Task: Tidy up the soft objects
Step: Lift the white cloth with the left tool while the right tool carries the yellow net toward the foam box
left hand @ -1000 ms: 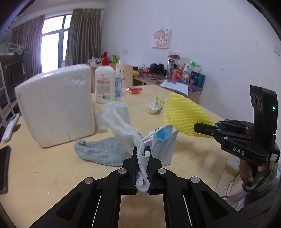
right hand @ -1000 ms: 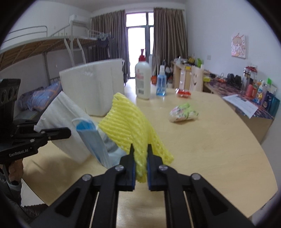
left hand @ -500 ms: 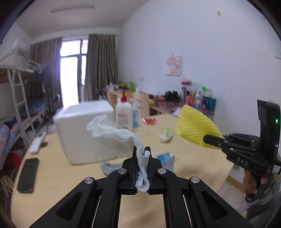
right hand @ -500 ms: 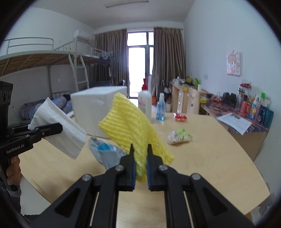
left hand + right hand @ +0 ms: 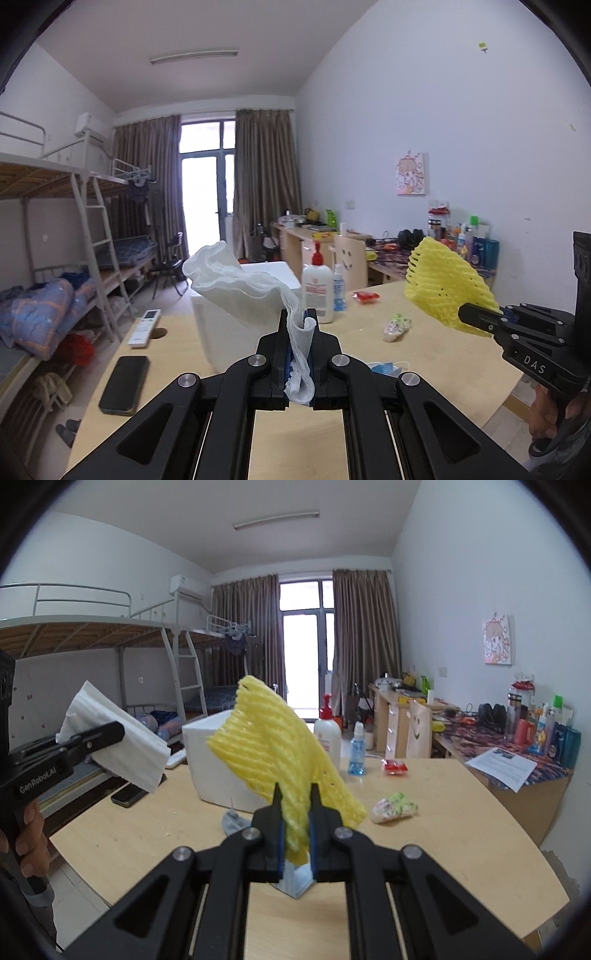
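Both tongs pinching soft items, lifted clear above the bench.

Left tongs (image 5: 300, 334) are clamping a white tissue (image 5: 236, 286), which is fanning up and left in front of the white foam box (image 5: 258, 273). Right tongs (image 5: 295, 805) are pinching a yellow foam net (image 5: 275, 753), which is standing up above the fingers; from the left wrist view it is sitting off to the right, well apart from the tissue. On the bench (image 5: 424, 853) below: a blue face mask (image 5: 384, 368), a grey sock (image 5: 232, 821) by the box, a small snack packet (image 5: 394, 806), a lotion pump bottle (image 5: 317, 284), a blue spray bottle (image 5: 357, 753), a phone (image 5: 125, 384) and a remote (image 5: 144, 328).
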